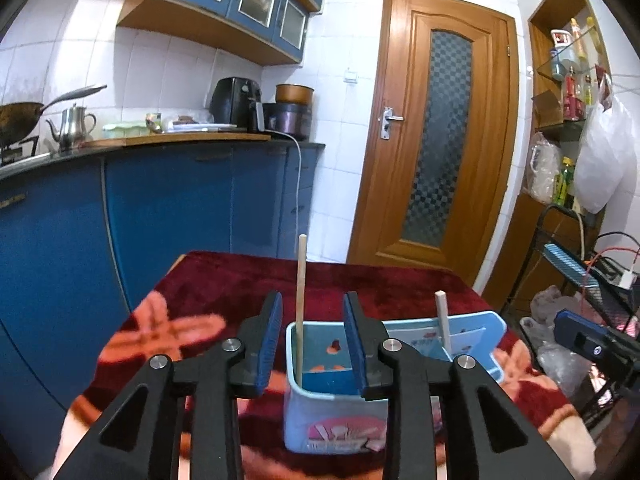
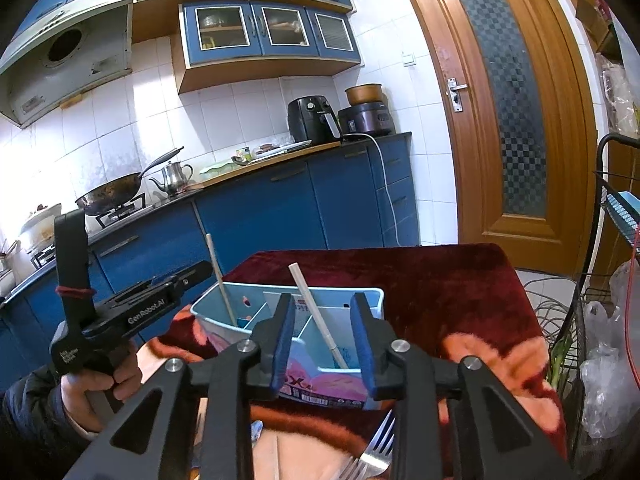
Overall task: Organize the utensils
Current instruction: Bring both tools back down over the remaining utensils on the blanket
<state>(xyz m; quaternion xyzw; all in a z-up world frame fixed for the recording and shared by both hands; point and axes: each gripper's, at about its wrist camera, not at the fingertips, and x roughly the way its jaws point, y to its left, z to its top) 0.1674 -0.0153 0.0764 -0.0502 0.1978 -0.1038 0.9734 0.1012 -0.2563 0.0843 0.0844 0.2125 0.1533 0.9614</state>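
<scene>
A light blue utensil holder [image 1: 336, 428] with several compartments stands on the red patterned cloth [image 1: 224, 280]. One wooden chopstick [image 1: 301, 300] stands upright in its left compartment, in the gap of my open left gripper [image 1: 314, 340]; neither blue pad touches it. A second chopstick [image 1: 442, 320] leans in a compartment further right. In the right wrist view that chopstick [image 2: 316, 320] leans between the pads of my open right gripper [image 2: 325, 338], clear of both. The holder [image 2: 208, 312] lies just beyond the fingers. Forks [image 2: 372, 452] lie on the cloth below the right gripper.
A hand [image 2: 96, 392] grips the left gripper's black body [image 2: 132, 316] at the left. A black wire rack [image 2: 600, 280] and plastic bags [image 2: 604, 380] crowd the table's right side. Blue kitchen cabinets [image 1: 168, 208] and a wooden door [image 1: 436, 140] stand behind.
</scene>
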